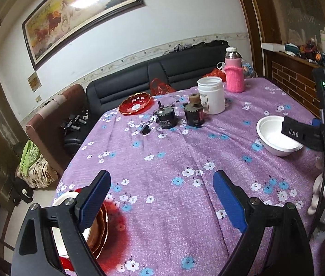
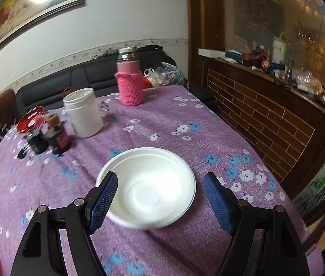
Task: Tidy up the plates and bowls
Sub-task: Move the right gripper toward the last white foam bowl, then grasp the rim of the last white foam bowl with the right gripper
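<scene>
- Right gripper (image 2: pixel 160 203): jaws wide, empty, poised over the near rim of the white bowl (image 2: pixel 148 187) (no pad touching yet).
- Left gripper (image 1: pixel 162 203): jaws wide, empty; gold-rimmed plates (image 1: pixel 98 227) partly hidden behind its left finger at the table edge.
- Farther off: red dish (image 1: pixel 135 104) alone beside the dark jars (image 1: pixel 178 116).
- Nothing stacked with the bowl so far; gathering seemingly just begun.

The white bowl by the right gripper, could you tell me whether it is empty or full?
Empty: the right wrist view looks straight into the white bowl and shows only its bare white bottom.
</scene>
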A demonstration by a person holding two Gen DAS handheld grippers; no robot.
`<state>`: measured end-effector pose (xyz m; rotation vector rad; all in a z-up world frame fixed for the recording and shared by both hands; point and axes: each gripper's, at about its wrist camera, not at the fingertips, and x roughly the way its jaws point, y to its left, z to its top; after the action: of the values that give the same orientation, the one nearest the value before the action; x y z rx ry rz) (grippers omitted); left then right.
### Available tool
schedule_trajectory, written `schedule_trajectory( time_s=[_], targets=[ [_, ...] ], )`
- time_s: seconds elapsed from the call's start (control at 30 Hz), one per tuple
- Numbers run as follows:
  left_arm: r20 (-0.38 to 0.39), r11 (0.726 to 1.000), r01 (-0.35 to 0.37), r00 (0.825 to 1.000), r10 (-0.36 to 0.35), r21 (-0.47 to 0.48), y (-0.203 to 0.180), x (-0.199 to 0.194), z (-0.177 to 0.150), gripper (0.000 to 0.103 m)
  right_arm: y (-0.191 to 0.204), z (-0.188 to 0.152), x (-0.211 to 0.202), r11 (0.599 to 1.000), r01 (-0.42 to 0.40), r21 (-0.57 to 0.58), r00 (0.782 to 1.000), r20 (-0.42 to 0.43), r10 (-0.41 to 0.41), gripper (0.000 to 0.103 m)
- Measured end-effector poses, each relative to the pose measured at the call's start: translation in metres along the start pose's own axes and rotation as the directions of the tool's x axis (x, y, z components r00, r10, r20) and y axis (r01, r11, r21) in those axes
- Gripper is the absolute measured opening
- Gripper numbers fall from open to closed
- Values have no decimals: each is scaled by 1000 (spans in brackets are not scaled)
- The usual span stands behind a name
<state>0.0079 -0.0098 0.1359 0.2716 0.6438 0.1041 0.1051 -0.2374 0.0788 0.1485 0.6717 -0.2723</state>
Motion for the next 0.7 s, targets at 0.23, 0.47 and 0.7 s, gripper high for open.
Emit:
schedule_trajectory(
  time_s=[0.23,0.47,0.7],
  targets=[
    [-107,983,153,981,-165,-105,5,44,6,90,-9,2,25,998,-13,61,1000,8,13,80],
    [-189,880,367,881,-433,-301,-16,123,25,90,-15,-4,41,998,14,68,1000,-12,-13,80],
    [-211,844,419,840,-500,-334,-53,151,37,90,-35,-3,60,991,32,128,998,-62,-25,74]
  ],
)
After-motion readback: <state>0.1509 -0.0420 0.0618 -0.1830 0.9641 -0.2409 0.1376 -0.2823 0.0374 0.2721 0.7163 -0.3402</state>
